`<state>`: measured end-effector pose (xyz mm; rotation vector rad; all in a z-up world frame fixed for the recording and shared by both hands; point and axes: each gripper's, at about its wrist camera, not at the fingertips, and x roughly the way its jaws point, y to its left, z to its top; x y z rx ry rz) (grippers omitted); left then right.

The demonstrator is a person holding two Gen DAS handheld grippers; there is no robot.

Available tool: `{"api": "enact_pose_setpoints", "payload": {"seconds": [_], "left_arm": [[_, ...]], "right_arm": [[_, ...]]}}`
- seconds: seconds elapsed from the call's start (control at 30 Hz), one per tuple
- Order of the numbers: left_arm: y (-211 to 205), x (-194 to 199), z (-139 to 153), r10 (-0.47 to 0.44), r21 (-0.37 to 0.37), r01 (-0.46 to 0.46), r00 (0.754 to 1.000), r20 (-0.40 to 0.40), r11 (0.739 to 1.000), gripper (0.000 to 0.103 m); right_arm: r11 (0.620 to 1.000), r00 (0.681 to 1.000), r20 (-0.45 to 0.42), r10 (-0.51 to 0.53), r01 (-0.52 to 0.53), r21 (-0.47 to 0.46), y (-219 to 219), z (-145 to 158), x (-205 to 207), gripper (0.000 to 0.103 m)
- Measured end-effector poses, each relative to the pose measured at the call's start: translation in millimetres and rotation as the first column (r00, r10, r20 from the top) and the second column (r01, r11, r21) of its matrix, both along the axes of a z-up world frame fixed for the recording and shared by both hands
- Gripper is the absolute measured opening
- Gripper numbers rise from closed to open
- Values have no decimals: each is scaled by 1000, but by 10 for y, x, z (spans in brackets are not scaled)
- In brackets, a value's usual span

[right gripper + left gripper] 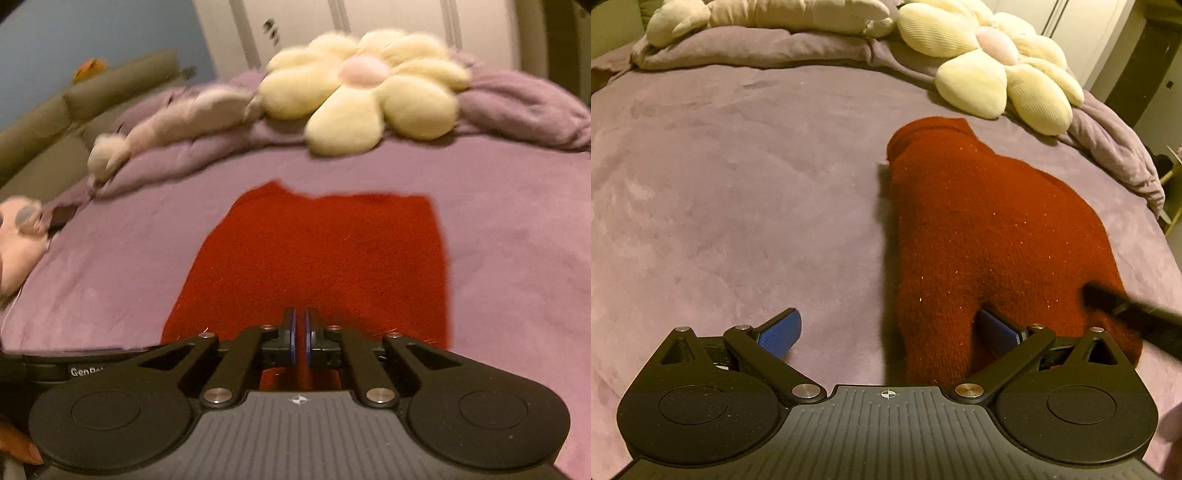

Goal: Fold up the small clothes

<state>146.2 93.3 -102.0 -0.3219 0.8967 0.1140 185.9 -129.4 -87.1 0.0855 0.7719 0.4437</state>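
Where bedding spreads, one red garment [990, 236]

fuzzy knit red garment [990, 236]; matt velvety purple bedspread [738, 184].

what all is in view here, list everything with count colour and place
red knit garment: one, dark red, flat on the bed, near side
bed cover: one, purple, under everything
flower cushion: one, pale yellow with pink centre, far edge of bed
plush toy: one, beige, far edge, lying on bunched cover
pink plush: one, pink, left edge of right wrist view
left gripper: fingers wide apart over garment's near edge
right gripper: fingers together above garment
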Motion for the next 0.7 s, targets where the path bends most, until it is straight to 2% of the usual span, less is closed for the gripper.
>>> {"api": "enact_pose_setpoints", "payload": {"seconds": [0.07, 0.13, 0.23, 0.33, 0.37, 0.47, 0.53, 0.57, 0.63, 0.67, 0.7], "left_arm": [[16, 2, -45, -14, -9, 14, 1000, -16, 1000, 103], [31, 4, -111, -22, -30, 22, 1000, -18, 999, 103], [66, 25, -165, -28, -46, 27, 999, -21, 999, 103], [35, 22, -186, -49, -12, 49, 999, -7, 999, 103], [36, 12, -187, -48, -11, 48, 999, -3, 999, 103], [132, -7, -81, -13, -75, 11, 1000, -24, 997, 103], [184, -20, 83, 12, -81, -13, 1000, -10, 997, 103], [194, -18, 168, 25, -66, -25, 1000, 11, 998, 103], [202, 38, 305, 38, -47, -35, 998, 59, 998, 103], [198, 96, 330, 44, -43, -41, 997, 68, 998, 103], [177, 181, 322, 43, -33, -41, 997, 58, 999, 103]], "right_arm": [[998, 998, -62, 20, -24, -57, 83, -172, 33, 4], [992, 999, -36, 40, -44, -120, 126, -252, -23, 4], [992, 998, -54, 35, -42, -121, 127, -282, -12, 3], [991, 998, -27, 54, -56, -119, 133, -412, 5, 2], [992, 998, -17, 58, -60, -112, 118, -434, -10, 2], [999, 999, -32, 40, -41, -11, -22, -420, 1, 2], [999, 998, -51, 24, -21, 44, -108, -281, 6, 2], [997, 998, -56, 2, 2, 72, -157, -180, -2, 5], [995, 999, -8, -50, 51, 82, -207, -28, 9, 13], [994, 997, 24, -74, 72, 76, -208, 34, 33, 19], [995, 997, 29, -78, 76, 67, -192, 47, 84, 20]]}}
